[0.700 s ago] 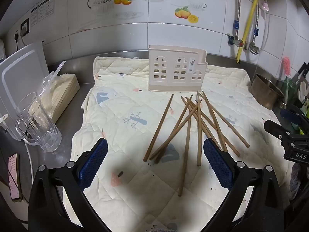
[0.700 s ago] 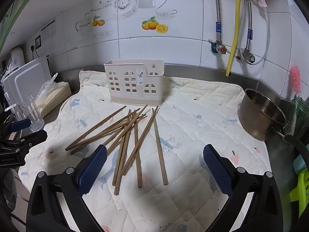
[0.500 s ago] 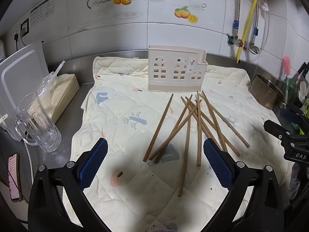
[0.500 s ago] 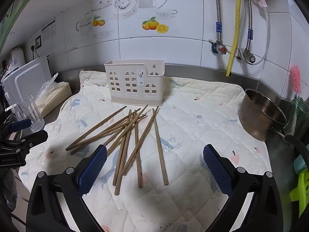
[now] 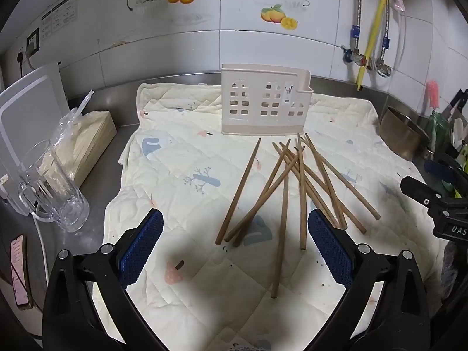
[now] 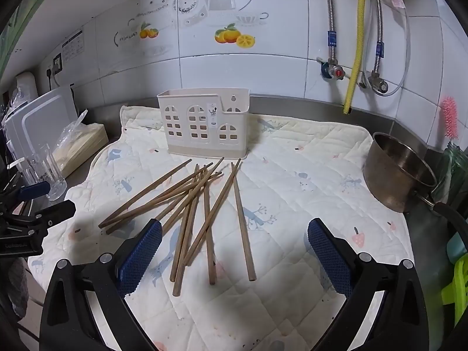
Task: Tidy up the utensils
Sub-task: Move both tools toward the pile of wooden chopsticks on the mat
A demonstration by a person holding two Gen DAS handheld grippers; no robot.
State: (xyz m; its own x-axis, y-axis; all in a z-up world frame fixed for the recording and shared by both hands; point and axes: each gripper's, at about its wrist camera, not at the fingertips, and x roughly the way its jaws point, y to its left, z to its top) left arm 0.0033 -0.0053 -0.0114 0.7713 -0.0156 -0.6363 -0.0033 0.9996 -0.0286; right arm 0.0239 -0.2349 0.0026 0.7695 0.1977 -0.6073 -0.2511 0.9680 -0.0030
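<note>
Letters "DAS" on right hand-held gripper (image 5: 452,229); left hand-held gripper (image 5: 234,245), right alike, wide, empty.

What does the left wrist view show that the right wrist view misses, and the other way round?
Only the left wrist view shows the phone lying at the counter's left edge. Only the right wrist view shows the red-handled valve and the metal pot's whole rim. Both share the scattered chopsticks, the beige utensil holder, the quilted mat and the glass mug. Both grippers are open and empty.
</note>
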